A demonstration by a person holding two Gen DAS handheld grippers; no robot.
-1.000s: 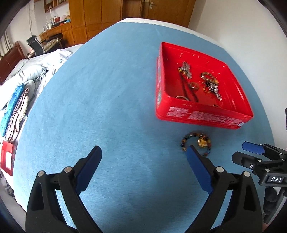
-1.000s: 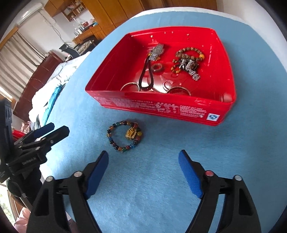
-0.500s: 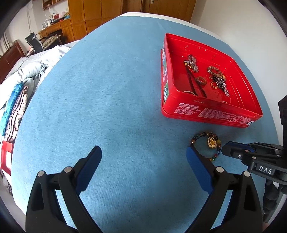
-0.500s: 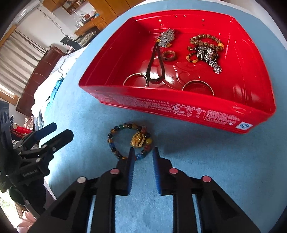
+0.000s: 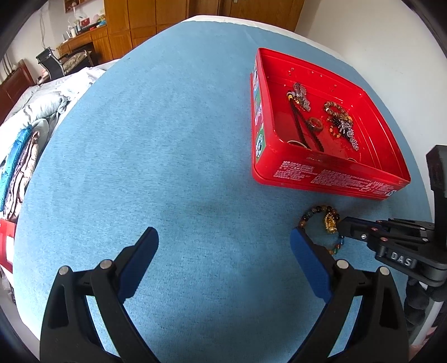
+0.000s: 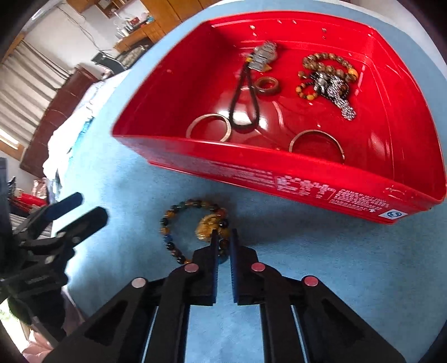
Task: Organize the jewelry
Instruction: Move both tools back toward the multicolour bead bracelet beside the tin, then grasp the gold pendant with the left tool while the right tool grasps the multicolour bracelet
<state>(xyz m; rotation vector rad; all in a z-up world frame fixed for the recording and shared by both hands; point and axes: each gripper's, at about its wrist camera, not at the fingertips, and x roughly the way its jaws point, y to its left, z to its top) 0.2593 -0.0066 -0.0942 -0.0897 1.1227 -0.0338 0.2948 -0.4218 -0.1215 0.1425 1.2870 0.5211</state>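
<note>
A multicoloured bead bracelet (image 6: pixel 178 212) with a gold charm (image 6: pixel 205 226) lies on the blue cloth just in front of the red tray (image 6: pixel 307 178). My right gripper (image 6: pixel 223 237) is shut on the bracelet's near side beside the charm. The bracelet also shows in the left wrist view (image 5: pixel 310 213), with the right gripper (image 5: pixel 346 226) reaching onto it from the right. My left gripper (image 5: pixel 223 243) is open and empty over bare cloth, left of the bracelet. The tray (image 5: pixel 329 176) holds several bracelets, rings and a cord pendant.
The blue cloth (image 5: pixel 167 139) covers a table. A bed with folded bedding (image 5: pixel 25 145) lies beyond its left edge. Wooden cabinets (image 5: pixel 134 19) and a white wall stand behind. The tray sits at the right, near the wall.
My right gripper closed from wide open, moved forward and now pinches the bracelet. The left gripper stayed open while its view shifted slightly closer to the tray.
</note>
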